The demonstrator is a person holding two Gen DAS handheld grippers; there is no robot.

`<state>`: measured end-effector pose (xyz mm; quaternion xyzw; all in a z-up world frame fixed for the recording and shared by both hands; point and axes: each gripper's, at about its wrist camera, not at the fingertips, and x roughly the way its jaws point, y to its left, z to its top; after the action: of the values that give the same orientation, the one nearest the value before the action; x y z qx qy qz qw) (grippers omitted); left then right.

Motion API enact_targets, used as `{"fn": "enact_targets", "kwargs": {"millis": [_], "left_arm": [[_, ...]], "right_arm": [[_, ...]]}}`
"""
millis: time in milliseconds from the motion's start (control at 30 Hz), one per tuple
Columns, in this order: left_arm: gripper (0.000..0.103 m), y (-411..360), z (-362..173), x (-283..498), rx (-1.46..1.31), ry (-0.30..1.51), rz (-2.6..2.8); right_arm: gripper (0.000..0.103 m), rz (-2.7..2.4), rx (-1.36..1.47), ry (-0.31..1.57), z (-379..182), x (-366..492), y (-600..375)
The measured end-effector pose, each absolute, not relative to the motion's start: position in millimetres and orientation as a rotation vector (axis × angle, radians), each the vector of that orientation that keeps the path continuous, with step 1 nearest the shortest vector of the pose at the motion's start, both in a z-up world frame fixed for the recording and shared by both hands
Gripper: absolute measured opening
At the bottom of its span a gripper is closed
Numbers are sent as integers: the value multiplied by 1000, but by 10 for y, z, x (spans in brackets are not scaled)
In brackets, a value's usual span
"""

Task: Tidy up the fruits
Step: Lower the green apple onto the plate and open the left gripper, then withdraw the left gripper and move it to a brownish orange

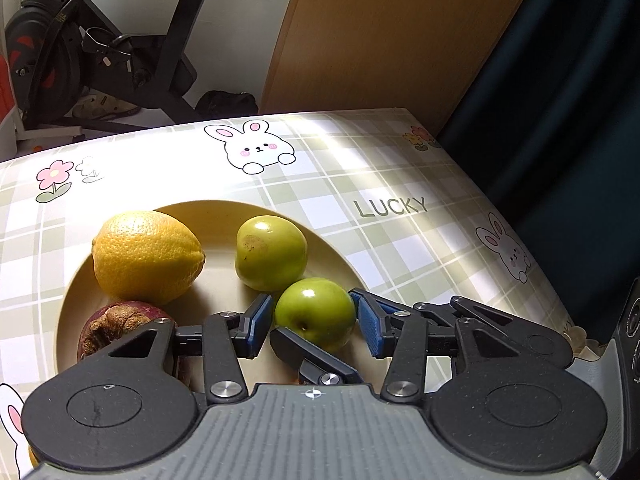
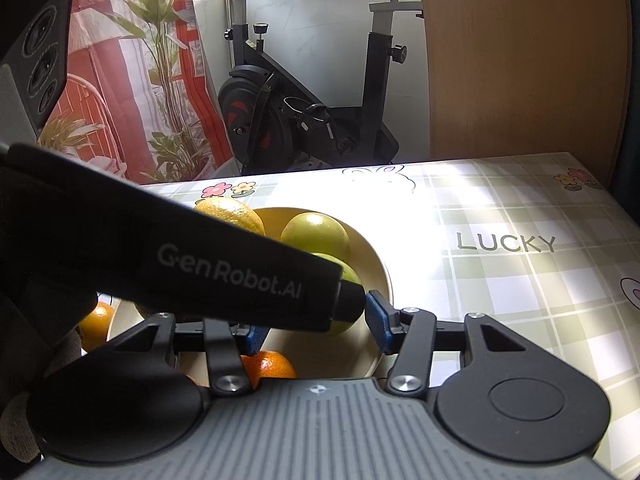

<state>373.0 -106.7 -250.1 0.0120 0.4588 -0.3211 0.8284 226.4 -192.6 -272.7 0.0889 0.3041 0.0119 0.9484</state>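
Observation:
A cream plate (image 1: 208, 280) on the checked tablecloth holds a yellow lemon (image 1: 146, 256), a pale green fruit (image 1: 270, 252), a shiny green apple (image 1: 316, 314) and a wrinkled purple fruit (image 1: 116, 326). My left gripper (image 1: 314, 322) is open with its blue pads on either side of the green apple, a small gap on each side. In the right wrist view my right gripper (image 2: 316, 326) is open just in front of the plate (image 2: 376, 280). The left gripper's black body (image 2: 200, 268) crosses in front and hides most of the apple (image 2: 352, 276).
An orange (image 2: 268, 366) lies near the right gripper's left finger, another orange (image 2: 96, 324) sits further left. The table's far edge and right edge are close; a wooden panel (image 1: 380, 36) and an exercise bike (image 2: 304, 120) stand behind.

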Motion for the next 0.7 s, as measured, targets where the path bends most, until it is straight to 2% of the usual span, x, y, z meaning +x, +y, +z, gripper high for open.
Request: {"fn": "enact_targets", "kwargs": {"millis": [267, 700], "left_arm": [[53, -950, -2302, 3598, 14, 910, -690], [53, -607, -1954, 3237, 79, 787, -710]], "right_arm": [[58, 18, 202, 622, -2649, 2220, -1917], [58, 4, 230, 568, -2444, 1955, -1732]]}}
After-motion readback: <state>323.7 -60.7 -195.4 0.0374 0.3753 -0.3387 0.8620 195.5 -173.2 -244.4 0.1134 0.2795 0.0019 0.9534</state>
